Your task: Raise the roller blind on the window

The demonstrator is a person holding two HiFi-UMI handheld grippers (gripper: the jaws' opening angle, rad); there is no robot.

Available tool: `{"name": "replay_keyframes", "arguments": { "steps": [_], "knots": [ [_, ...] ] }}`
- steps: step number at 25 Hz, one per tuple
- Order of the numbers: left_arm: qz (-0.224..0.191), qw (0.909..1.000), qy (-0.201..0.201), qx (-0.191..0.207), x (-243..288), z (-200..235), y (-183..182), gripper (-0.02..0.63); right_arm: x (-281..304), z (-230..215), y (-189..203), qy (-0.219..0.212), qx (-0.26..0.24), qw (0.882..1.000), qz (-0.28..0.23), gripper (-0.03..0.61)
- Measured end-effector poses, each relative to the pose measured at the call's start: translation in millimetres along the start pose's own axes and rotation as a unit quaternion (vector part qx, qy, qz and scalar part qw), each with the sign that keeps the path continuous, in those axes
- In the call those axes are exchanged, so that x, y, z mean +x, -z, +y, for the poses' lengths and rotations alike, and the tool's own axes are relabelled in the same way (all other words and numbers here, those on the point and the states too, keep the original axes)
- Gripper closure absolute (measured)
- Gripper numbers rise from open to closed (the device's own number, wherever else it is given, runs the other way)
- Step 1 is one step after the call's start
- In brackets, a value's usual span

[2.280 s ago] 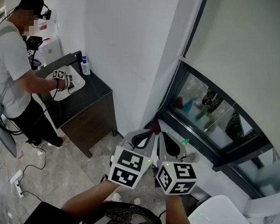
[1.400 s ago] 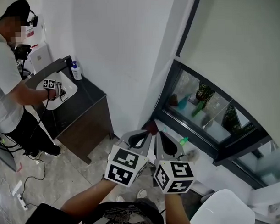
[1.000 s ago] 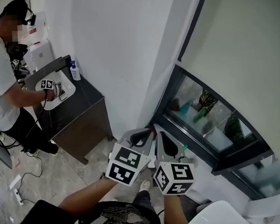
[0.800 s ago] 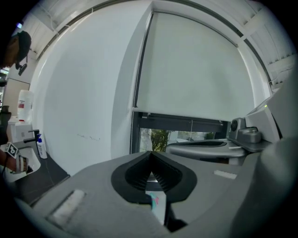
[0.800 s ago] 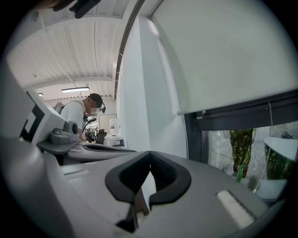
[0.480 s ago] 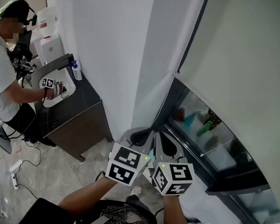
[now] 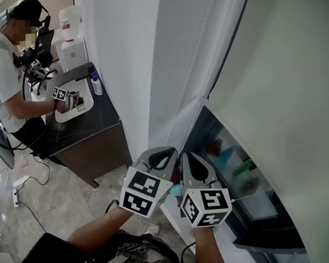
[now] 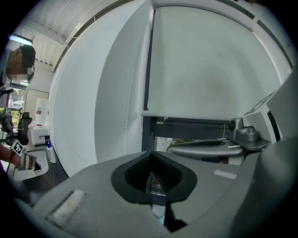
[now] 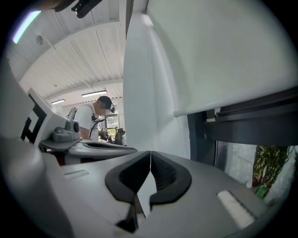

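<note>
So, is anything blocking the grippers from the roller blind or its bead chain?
Nothing visible does. The left gripper and right gripper, both shut and empty, face the roller blind and the bead chain beside it across open air.

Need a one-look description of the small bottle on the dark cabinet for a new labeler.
Left of the white wall stands a dark cabinet. At its back corner by the wall is the bottle: small, upright, white with blue, unlike the flat white tray beside it.
</note>
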State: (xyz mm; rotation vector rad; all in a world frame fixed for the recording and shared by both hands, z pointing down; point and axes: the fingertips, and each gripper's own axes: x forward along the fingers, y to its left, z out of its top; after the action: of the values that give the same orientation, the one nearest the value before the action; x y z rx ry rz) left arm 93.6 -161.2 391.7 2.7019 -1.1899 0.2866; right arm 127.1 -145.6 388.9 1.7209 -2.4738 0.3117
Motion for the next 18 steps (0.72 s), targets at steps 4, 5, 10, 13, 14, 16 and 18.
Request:
{"name": "replay_keyframes", "arguments": {
  "steps": [4,5,10,13,14,16,18],
  "knots": [
    [-0.007,0.9998,-0.020,-0.007,-3.1,14.2,-8.7,0.614,15.2,-1.5,-16.4,-0.027,-0.009,1.000,-0.011,0.581],
    [-0.010,0.9996,-0.023,-0.008,-4.0,18.4,-11.4,0.614,19.8,-0.8,-21.0,-0.033,-0.012,0.999,-0.013,0.580],
    [-0.021,0.9996,-0.019,-0.006,-4.9,33.8,-26.5,0.614,43.9,0.9,-46.1,-0.051,-0.029,0.998,-0.031,0.574],
    [-0.030,0.9996,-0.005,-0.001,-4.2,38.9,-35.5,0.614,57.7,2.0,-61.0,-0.050,-0.054,0.996,-0.042,0.569],
    [-0.032,0.9995,0.001,0.000,-3.8,39.8,-37.9,0.614,61.1,2.1,-65.7,-0.050,-0.059,0.996,-0.044,0.563],
    [-0.037,0.9992,0.013,0.002,-1.6,39.5,-42.6,0.615,65.6,0.4,-76.4,-0.049,-0.071,0.995,-0.050,0.552],
    [-0.041,0.9988,0.025,0.004,0.2,39.2,-48.1,0.614,70.1,-0.3,-88.6,-0.053,-0.083,0.994,-0.057,0.549]
  ]
}}
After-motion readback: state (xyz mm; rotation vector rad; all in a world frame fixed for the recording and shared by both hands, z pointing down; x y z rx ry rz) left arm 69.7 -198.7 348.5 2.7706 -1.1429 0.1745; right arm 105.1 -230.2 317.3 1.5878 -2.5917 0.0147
